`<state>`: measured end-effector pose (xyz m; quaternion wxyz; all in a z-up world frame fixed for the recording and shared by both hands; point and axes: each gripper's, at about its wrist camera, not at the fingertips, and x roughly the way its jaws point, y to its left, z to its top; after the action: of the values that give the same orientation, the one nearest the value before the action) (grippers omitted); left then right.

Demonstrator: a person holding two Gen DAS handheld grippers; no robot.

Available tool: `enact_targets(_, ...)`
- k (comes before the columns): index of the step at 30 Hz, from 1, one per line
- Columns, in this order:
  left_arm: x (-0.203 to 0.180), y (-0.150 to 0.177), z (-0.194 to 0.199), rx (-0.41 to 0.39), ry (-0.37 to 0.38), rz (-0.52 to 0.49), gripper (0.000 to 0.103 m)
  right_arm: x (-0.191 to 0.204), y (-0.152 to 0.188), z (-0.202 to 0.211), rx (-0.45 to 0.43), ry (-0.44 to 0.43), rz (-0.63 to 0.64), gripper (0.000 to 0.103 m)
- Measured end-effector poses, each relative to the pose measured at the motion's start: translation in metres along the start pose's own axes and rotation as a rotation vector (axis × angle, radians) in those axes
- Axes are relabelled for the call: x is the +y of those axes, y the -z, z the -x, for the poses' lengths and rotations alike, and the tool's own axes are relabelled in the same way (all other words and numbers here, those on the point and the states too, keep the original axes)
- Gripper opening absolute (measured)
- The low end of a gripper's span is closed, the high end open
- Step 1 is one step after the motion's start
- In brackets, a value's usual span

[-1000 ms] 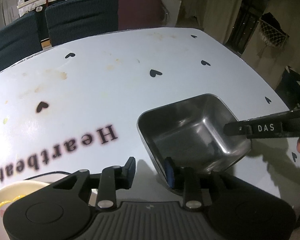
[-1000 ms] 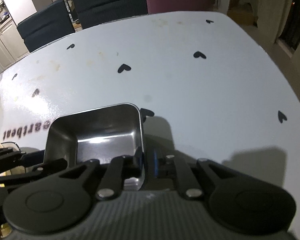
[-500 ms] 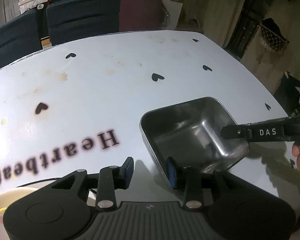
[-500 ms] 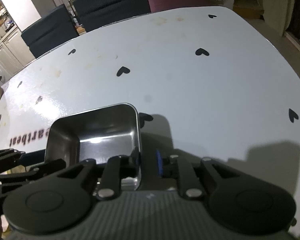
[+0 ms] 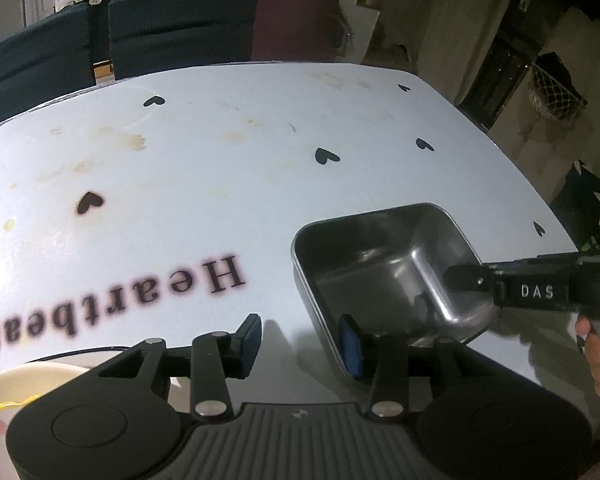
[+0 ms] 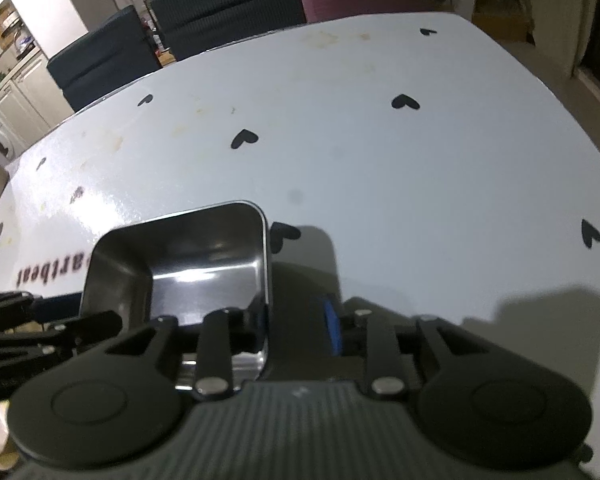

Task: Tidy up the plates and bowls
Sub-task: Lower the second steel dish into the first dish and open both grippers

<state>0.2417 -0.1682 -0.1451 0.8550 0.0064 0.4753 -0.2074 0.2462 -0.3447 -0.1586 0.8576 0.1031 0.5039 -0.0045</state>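
Observation:
A square steel bowl [image 5: 384, 268] sits on the white table [image 5: 220, 168]; it also shows in the right wrist view [image 6: 188, 256]. My left gripper [image 5: 300, 344] is open, its right finger at the bowl's near-left wall, its left finger over bare table. My right gripper [image 6: 296, 320] is open and straddles the bowl's right wall, left finger inside the bowl, right finger outside. In the left wrist view the right gripper's finger [image 5: 468, 280] reaches over the bowl's right rim. A cream plate [image 5: 24, 384] lies at the lower left under the left gripper.
The tablecloth carries black hearts and the word "Heartbeat" [image 5: 120, 300]. Dark chairs [image 5: 180, 28] and a maroon chair [image 5: 296, 24] stand at the far edge. The table's right edge [image 5: 540, 184] is close to the bowl.
My right gripper has opened: it was shut on the bowl's right wall, and the jaws now stand apart around it. The left gripper has shifted slightly.

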Motion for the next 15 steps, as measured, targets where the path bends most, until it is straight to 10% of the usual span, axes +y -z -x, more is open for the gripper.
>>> enact_targets(6, 0.002, -0.002, 0.006, -0.009, -0.001, 0.018, 0.046, 0.005, 0.004, 0.005, -0.013, 0.005, 0.033, 0.035)
enact_targets(15, -0.004, -0.002, 0.028, -0.052, 0.018, 0.009, 0.076, 0.006, 0.009, 0.035, -0.089, -0.010, 0.028, 0.055)
